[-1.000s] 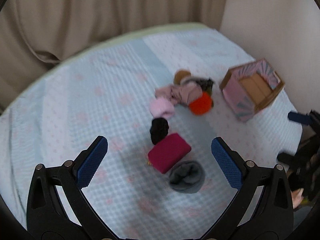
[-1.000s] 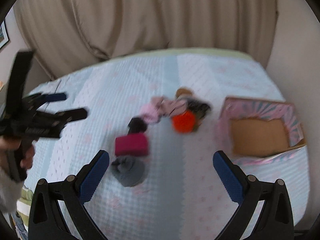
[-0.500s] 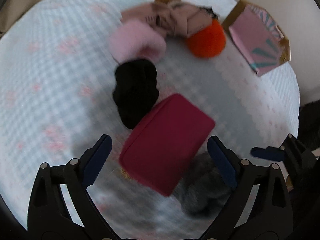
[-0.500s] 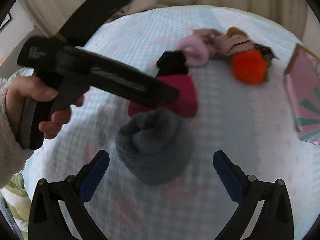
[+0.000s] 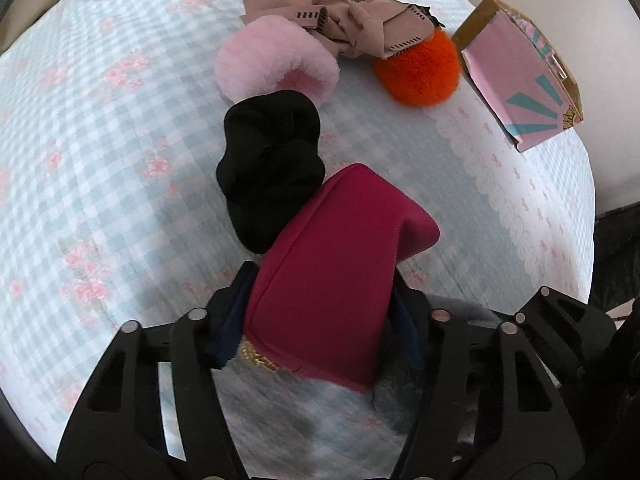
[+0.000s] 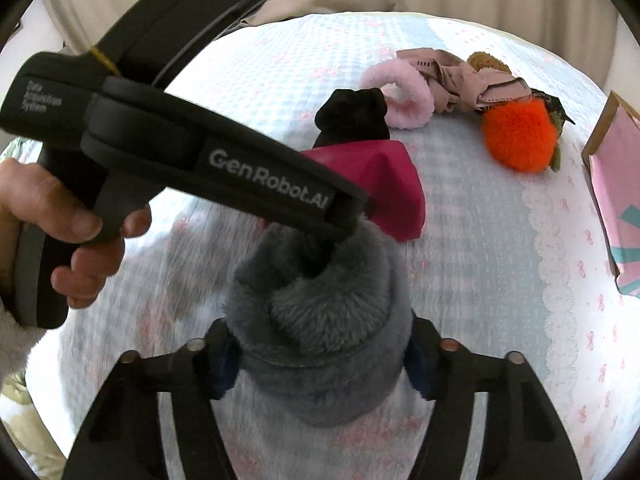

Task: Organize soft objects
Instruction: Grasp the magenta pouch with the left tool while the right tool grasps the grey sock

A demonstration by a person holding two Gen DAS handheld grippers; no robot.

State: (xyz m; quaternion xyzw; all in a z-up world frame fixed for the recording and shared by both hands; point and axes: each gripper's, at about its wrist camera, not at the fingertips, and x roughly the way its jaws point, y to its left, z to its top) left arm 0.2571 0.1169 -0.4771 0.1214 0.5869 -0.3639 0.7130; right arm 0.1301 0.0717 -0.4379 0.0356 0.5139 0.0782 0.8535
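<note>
My left gripper is shut on a magenta pouch with a gold zip pull, on the checked bedspread. The pouch also shows in the right wrist view, partly behind the left gripper's body. My right gripper is shut on a grey fluffy roll, whose edge shows in the left wrist view. Beyond lie a black sock bundle, a pink fluffy ring, a beige cloth and an orange pompom.
A pink patterned cardboard box lies on its side at the bed's right edge; it also shows in the right wrist view. A brown plush sits behind the beige cloth. Curtains hang behind the bed.
Both grippers dropped from above the bed to the objects and closed. The left jaws shut on the magenta pouch; the right jaws shut on the grey roll.
</note>
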